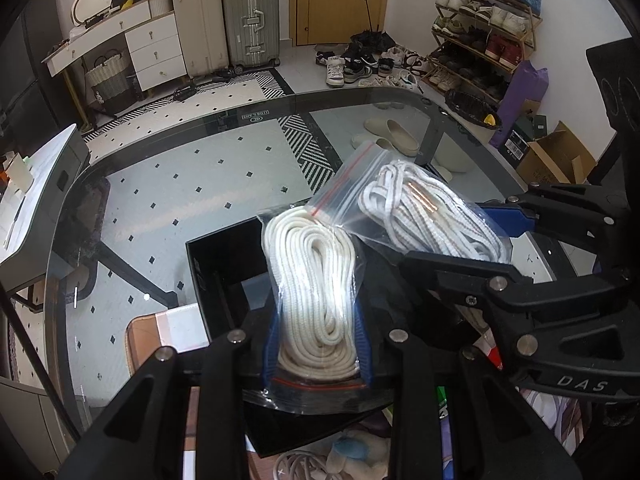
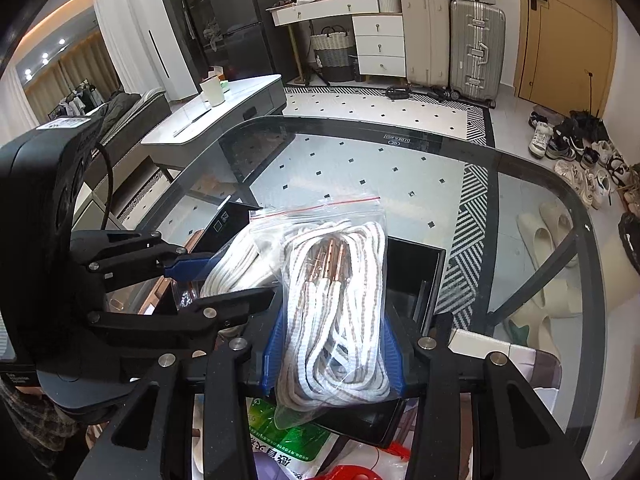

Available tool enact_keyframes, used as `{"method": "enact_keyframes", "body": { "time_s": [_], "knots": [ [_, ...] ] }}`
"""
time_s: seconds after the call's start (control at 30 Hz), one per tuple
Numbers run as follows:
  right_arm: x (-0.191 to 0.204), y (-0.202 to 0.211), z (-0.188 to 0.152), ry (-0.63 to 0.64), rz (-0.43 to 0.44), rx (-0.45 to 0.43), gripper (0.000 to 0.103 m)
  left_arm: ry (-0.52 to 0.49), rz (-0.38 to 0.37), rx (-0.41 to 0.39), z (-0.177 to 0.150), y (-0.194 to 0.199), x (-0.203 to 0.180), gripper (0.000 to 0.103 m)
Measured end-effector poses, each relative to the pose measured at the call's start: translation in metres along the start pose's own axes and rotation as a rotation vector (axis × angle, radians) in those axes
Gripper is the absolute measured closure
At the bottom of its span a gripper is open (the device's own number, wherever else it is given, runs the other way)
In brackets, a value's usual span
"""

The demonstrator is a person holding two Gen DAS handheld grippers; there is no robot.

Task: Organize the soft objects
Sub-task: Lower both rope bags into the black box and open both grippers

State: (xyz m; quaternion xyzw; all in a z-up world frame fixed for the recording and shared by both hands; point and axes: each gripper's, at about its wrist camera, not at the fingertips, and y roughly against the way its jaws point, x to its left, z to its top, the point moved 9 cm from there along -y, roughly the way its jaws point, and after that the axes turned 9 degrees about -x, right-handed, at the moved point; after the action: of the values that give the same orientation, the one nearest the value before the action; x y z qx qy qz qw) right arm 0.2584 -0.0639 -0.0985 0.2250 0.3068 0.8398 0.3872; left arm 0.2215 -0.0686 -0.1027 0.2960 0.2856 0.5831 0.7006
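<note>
My left gripper [image 1: 318,344] is shut on a clear zip bag of cream rope laces [image 1: 316,284] and holds it above an open black box [image 1: 224,272]. My right gripper [image 2: 332,356] is shut on a second zip bag of white-and-grey laces with copper tips [image 2: 340,300]. The two bags touch side by side over the box [image 2: 416,272]. The right gripper shows at the right of the left wrist view [image 1: 500,248] with its bag [image 1: 432,216]. The left gripper shows at the left of the right wrist view [image 2: 192,280] with its bag [image 2: 236,268].
The box stands on a glass table [image 1: 168,168] with a dark rim. Below the grippers lie soft items and packets: a green packet [image 2: 288,436] and a red piece [image 2: 352,474]. Slippers [image 1: 392,132] lie on the floor beyond, and a shoe rack [image 1: 480,32] stands by the wall.
</note>
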Motion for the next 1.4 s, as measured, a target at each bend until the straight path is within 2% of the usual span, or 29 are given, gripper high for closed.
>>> {"method": "enact_keyframes", "body": {
  "time_s": [0.23,0.33,0.47,0.53,0.57,0.6,0.63,0.7,0.8,0.9,1.17,1.4],
  "knots": [
    [-0.001,-0.003,0.003,-0.006,0.007,0.002,0.059,-0.001,0.023,0.02,-0.003,0.0,0.004,0.063],
    [0.0,-0.001,0.003,-0.007,0.009,0.0,0.054,-0.014,0.024,0.016,-0.003,0.002,0.002,0.049],
    [0.003,0.003,0.007,0.0,0.009,-0.018,0.052,-0.027,0.031,0.006,0.0,0.008,0.0,0.045],
    [0.003,0.005,0.009,0.0,0.008,-0.025,0.051,-0.028,0.03,0.004,0.001,0.011,0.0,0.04],
    [0.004,0.007,0.009,0.0,0.009,-0.028,0.049,-0.031,0.029,0.002,0.001,0.013,-0.001,0.034],
    [0.003,0.008,0.01,-0.002,0.009,-0.031,0.044,-0.035,0.031,-0.004,0.002,0.015,-0.001,0.026],
    [0.003,0.01,0.01,-0.006,0.008,-0.034,0.037,-0.042,0.036,-0.015,0.002,0.018,-0.001,0.023],
    [0.003,0.013,0.01,-0.011,0.008,-0.041,0.029,-0.049,0.04,-0.031,0.003,0.025,-0.001,0.022],
    [0.004,0.018,0.007,-0.013,0.005,-0.043,0.022,-0.038,0.033,-0.026,0.001,0.032,0.002,0.019],
    [0.006,0.026,0.006,-0.02,0.007,-0.049,0.017,-0.032,0.041,-0.032,-0.003,0.041,0.005,0.007],
    [0.019,0.042,-0.004,0.0,0.004,-0.046,0.005,0.004,0.05,-0.046,-0.017,0.061,0.013,0.006],
    [0.019,0.057,-0.016,-0.01,-0.002,-0.045,0.002,0.035,0.034,-0.044,-0.032,0.071,0.013,0.004]
  ]
}}
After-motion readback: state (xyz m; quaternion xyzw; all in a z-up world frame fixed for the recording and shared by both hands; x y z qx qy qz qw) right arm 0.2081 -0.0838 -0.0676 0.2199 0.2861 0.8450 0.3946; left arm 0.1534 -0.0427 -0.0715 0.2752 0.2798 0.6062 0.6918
